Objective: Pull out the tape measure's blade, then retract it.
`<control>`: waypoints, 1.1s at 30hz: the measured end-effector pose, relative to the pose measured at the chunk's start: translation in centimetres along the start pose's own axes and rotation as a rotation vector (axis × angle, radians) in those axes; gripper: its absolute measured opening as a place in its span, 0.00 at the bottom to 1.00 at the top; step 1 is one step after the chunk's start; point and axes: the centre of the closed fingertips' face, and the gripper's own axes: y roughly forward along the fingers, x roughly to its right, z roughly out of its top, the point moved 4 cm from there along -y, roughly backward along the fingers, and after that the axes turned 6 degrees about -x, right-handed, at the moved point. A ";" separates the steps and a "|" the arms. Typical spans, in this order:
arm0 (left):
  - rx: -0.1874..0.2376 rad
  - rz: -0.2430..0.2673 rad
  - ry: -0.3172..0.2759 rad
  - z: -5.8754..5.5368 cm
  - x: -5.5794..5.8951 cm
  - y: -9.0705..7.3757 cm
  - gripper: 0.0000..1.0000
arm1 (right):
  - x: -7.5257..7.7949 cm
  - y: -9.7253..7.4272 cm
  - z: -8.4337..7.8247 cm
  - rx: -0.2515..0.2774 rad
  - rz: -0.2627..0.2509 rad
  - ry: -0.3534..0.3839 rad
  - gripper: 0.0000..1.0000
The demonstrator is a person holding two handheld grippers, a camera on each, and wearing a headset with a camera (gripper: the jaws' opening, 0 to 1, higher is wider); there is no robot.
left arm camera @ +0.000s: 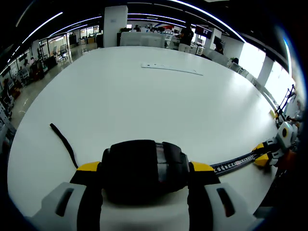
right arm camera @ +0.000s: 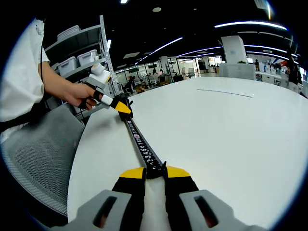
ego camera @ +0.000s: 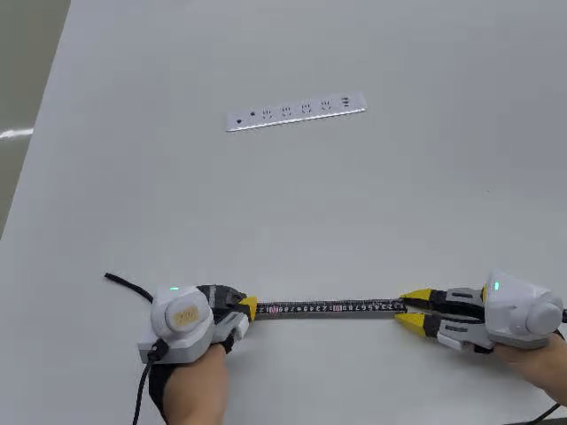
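Black and rounded, the tape measure case sits clamped in the left gripper at the smooth white table's near left. Its flat blade stretches right to the right gripper, nipped closed on its tip. The right gripper view makes the blade's white digits legible.

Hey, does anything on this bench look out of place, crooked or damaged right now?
Nothing stands out. The blade runs straight from the tape measure case in the left gripper to the right gripper pinching its end. A black strap lies loose nearby.
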 end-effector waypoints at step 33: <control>-0.011 0.002 0.004 0.0 0.0 0.0 0.69 | -0.8 2.6 0.8 0.016 0.046 -0.031 0.12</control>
